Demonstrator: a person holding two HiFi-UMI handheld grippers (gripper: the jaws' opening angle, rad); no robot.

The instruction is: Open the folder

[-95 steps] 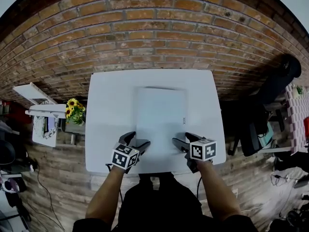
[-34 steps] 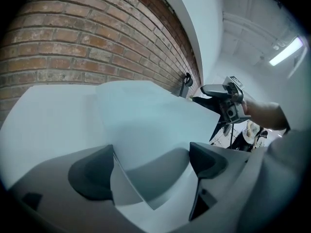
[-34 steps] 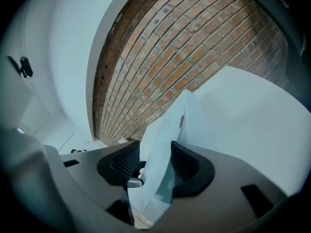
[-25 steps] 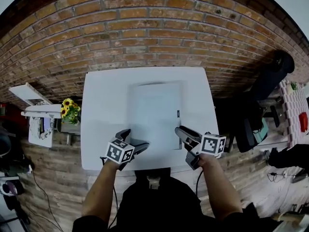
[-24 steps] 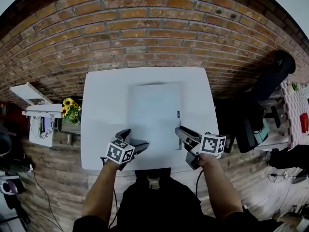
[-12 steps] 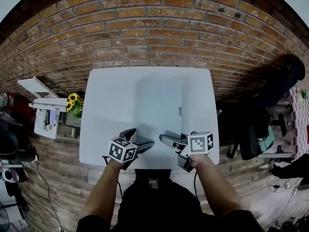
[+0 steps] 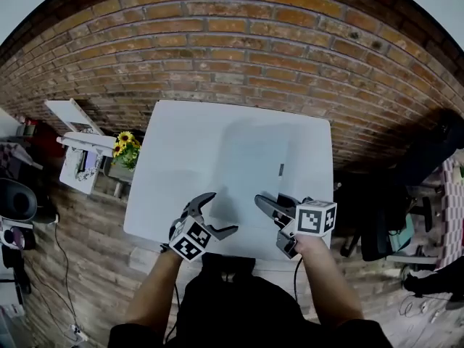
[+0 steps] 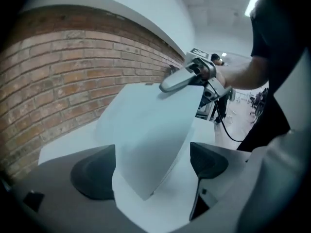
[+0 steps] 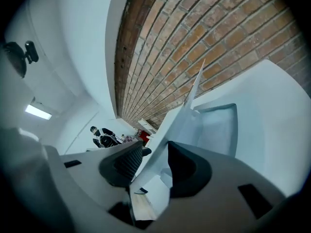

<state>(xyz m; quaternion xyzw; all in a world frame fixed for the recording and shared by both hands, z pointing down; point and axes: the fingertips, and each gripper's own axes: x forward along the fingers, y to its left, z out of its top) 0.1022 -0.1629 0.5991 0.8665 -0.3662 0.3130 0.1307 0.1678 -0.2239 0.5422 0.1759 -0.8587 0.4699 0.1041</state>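
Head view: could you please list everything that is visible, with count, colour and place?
table: one, white, centre
brick wall: one, red-brown, beyond the table
folder: one, pale white, on the table, cover raised
sunflowers: one bunch, yellow, left of the table
shelf: one, white, far left
chair: one, black, right of the table
left gripper: one, dark, open, near table edge
right gripper: one, dark, shut on the folder

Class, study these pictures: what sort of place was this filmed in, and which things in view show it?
Probably an office or lab workroom: a plain white table stands against a brick wall, and a black office chair stands at the right on the wood floor.
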